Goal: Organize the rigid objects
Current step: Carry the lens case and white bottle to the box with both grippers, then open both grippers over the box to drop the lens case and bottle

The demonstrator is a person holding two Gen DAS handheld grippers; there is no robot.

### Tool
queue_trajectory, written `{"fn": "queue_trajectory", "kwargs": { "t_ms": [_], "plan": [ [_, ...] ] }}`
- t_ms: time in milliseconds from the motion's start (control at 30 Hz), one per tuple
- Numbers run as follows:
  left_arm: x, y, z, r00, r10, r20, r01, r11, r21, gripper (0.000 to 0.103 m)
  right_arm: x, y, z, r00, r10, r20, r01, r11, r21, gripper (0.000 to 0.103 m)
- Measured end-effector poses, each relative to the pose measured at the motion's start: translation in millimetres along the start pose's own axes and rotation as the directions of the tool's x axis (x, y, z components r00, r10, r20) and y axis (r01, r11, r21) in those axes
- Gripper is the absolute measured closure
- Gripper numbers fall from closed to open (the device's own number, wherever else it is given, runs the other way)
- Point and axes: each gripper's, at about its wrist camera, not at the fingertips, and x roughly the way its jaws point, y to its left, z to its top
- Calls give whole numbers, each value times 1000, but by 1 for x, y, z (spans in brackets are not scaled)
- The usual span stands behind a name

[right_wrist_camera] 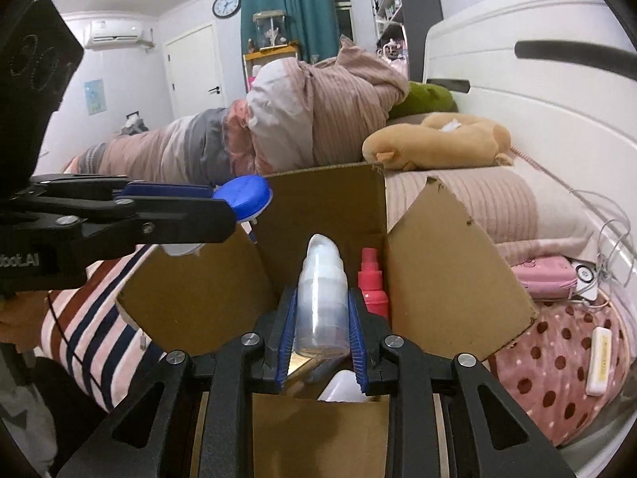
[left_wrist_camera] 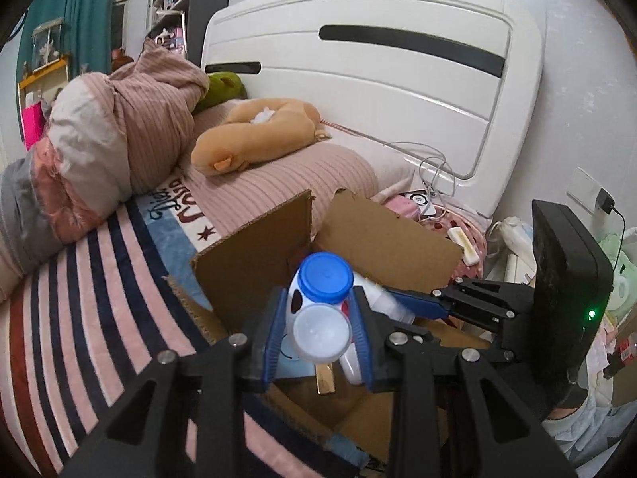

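Note:
An open cardboard box sits on the bed; it also shows in the right wrist view. My left gripper is shut on a white bottle with a blue cap and holds it over the box; the blue cap also shows in the right wrist view. My right gripper is shut on a clear plastic bottle and holds it upright over the box. A red spray bottle stands inside the box behind it. A white object lies low in the box.
A striped blanket covers the bed beside the box. A tan plush toy, a rolled pink quilt and a white headboard lie behind. A pink pouch, cables and a white bar lie to the right.

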Motion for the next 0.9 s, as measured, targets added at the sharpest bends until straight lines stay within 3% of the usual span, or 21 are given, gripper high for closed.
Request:
{"fn": "queue_trajectory", "kwargs": {
  "t_ms": [133, 500, 700, 900],
  "plan": [
    [12, 0, 1, 1000, 17, -24, -17, 1000, 7, 74, 2, -4, -1, 999, 41, 7, -41, 999, 6, 68],
    [27, 0, -6, 996, 46, -71, -46, 999, 10, 73, 1, -14, -7, 1000, 23, 7, -23, 1000, 9, 67],
    [24, -3, -8, 996, 64, -69, -63, 998, 26, 64, 1, -12, -8, 1000, 13, 0, -13, 1000, 1, 67],
    [9, -2, -11, 996, 75, -47, -74, 997, 17, 47, -1, -8, -6, 1000, -8, -13, 8, 1000, -7, 67]
  ]
}}
